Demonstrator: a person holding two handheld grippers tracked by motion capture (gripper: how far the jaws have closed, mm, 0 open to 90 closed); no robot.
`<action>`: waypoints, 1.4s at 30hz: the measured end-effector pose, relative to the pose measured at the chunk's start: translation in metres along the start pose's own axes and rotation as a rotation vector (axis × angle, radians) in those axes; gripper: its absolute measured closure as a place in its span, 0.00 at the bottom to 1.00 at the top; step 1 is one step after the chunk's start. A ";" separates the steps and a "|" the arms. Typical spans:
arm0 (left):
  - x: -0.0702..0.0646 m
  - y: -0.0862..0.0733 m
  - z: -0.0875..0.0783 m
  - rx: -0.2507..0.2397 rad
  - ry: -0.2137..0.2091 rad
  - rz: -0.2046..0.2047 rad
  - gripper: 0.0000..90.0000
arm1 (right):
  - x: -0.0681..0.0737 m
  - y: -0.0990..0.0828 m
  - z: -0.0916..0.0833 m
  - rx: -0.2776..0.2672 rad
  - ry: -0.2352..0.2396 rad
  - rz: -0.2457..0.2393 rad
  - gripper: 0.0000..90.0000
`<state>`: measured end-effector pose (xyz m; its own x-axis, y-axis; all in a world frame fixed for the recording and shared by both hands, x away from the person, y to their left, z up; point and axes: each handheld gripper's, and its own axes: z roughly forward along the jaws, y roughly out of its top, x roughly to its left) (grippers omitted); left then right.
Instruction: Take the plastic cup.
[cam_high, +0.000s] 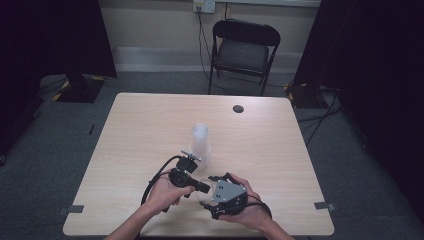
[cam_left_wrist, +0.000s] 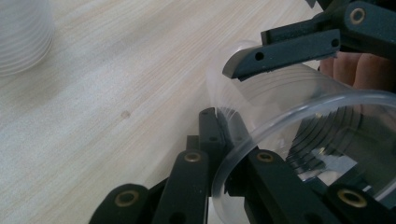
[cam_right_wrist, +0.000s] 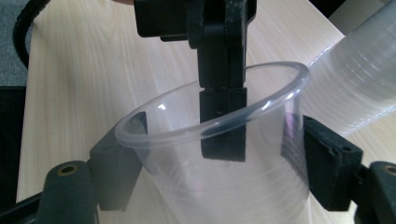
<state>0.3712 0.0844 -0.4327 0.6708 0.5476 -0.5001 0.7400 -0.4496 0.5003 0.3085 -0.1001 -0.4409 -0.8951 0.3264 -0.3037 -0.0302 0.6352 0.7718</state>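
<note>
A single clear plastic cup (cam_right_wrist: 210, 154) hangs just above the table's near edge, between my two grippers. My left gripper (cam_left_wrist: 224, 126) is shut on the cup's rim, one jaw inside the wall and one outside. It enters the right gripper view from the top, as the left gripper (cam_right_wrist: 222, 93). My right gripper (cam_right_wrist: 219, 186) straddles the cup's body, with a pad against each side of the wall. One of its fingers (cam_left_wrist: 280, 51) lies along the cup's outside. A tall stack of clear cups (cam_high: 200, 142) stands on the table just beyond both hands.
The pale wooden table (cam_high: 150, 130) has a round cable hole (cam_high: 238, 108) near its far edge. A black folding chair (cam_high: 242, 50) stands behind the table, with dark curtains to either side of the room.
</note>
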 end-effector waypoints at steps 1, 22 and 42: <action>0.001 0.000 0.000 0.003 0.004 0.006 0.98 | -0.001 0.000 0.000 -0.001 0.002 0.018 0.28; 0.003 -0.002 -0.004 -0.096 -0.023 -0.013 0.88 | -0.013 -0.006 -0.003 -0.024 -0.026 0.127 0.34; 0.007 -0.009 -0.019 -0.220 -0.019 0.034 0.81 | -0.021 -0.009 -0.004 -0.014 -0.045 0.185 0.34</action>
<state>0.3684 0.1051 -0.4271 0.6974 0.5202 -0.4929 0.6899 -0.3012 0.6583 0.3259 -0.1156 -0.4396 -0.8652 0.4681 -0.1799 0.1267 0.5512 0.8247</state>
